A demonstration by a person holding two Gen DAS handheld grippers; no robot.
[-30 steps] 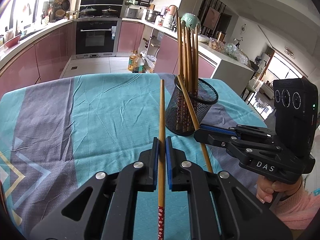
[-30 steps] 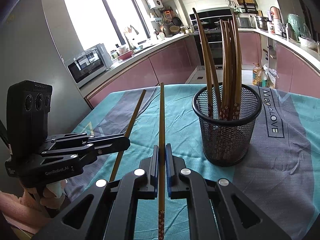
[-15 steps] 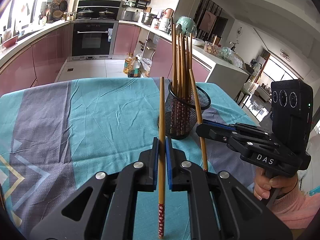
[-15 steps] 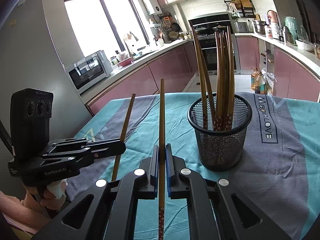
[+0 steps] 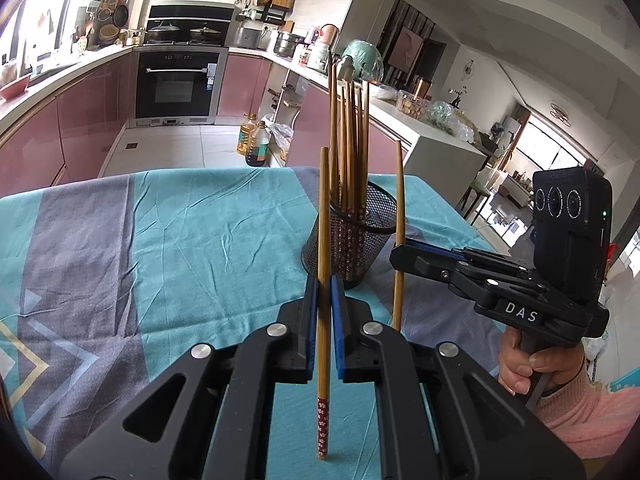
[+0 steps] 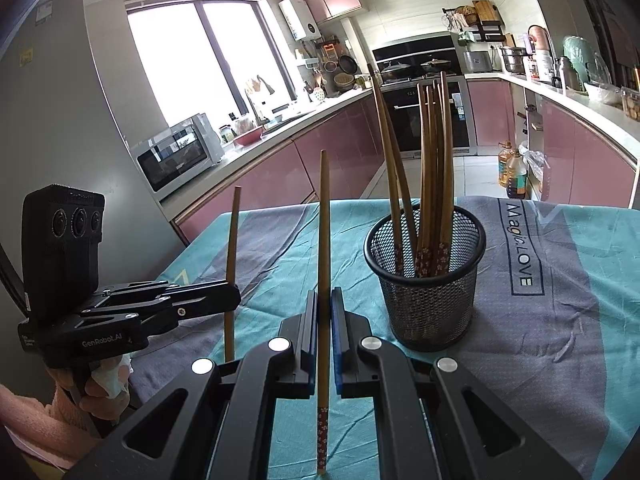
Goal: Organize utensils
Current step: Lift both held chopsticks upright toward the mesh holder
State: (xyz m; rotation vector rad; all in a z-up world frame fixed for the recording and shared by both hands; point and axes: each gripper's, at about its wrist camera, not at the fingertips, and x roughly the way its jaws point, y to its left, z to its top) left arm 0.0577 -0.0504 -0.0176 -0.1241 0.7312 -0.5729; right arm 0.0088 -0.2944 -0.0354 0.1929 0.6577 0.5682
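In the mesh holder (image 6: 426,280) most chopsticks stand; each gripper's jaws clamp one remaining chopstick: left gripper (image 5: 324,300), right gripper (image 6: 324,312).

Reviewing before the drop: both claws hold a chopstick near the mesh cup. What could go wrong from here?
1. The mesh cup is already crowded with chopsticks leaning across its mouth; an incoming tip may hit them.
2. It looks light; a push on its rim could tip it.
3. The left claw and right claw sit close together; their sticks could collide.
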